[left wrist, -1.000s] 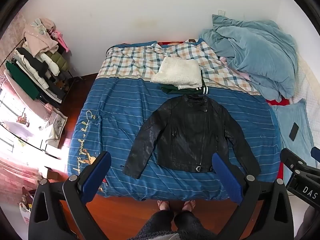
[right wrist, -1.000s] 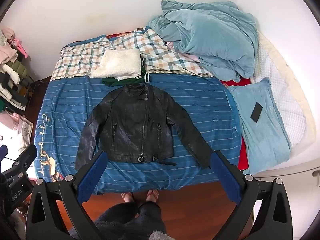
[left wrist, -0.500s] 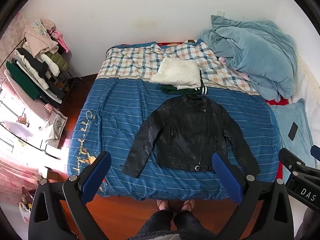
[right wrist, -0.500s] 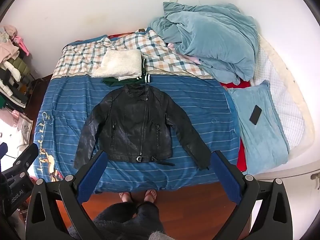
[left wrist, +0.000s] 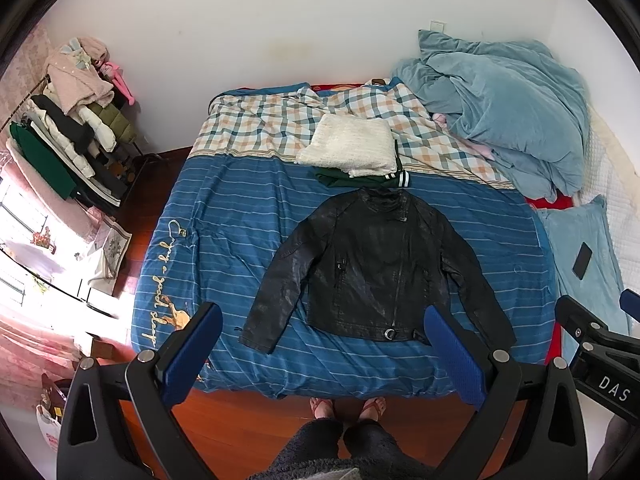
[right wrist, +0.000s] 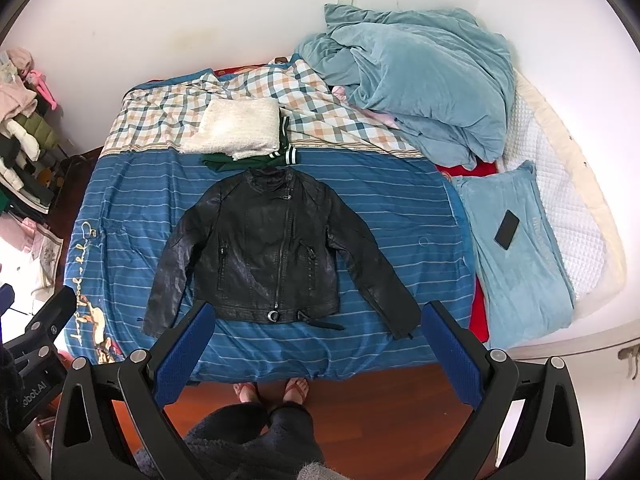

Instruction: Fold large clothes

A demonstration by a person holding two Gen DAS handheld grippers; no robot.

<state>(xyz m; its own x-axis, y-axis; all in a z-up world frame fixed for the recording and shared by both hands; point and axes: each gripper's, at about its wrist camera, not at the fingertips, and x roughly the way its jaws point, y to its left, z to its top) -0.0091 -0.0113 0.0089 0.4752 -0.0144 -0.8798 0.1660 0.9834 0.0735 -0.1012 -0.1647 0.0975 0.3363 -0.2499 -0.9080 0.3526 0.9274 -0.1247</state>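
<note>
Jacket [left wrist: 372, 268] lies flat; both grippers' fingers [right wrist: 184, 354] gape, empty.

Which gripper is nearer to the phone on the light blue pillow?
Right. The right gripper is above the bed's foot on the phone's side; the left gripper is on its far side, farther from the phone.
</note>
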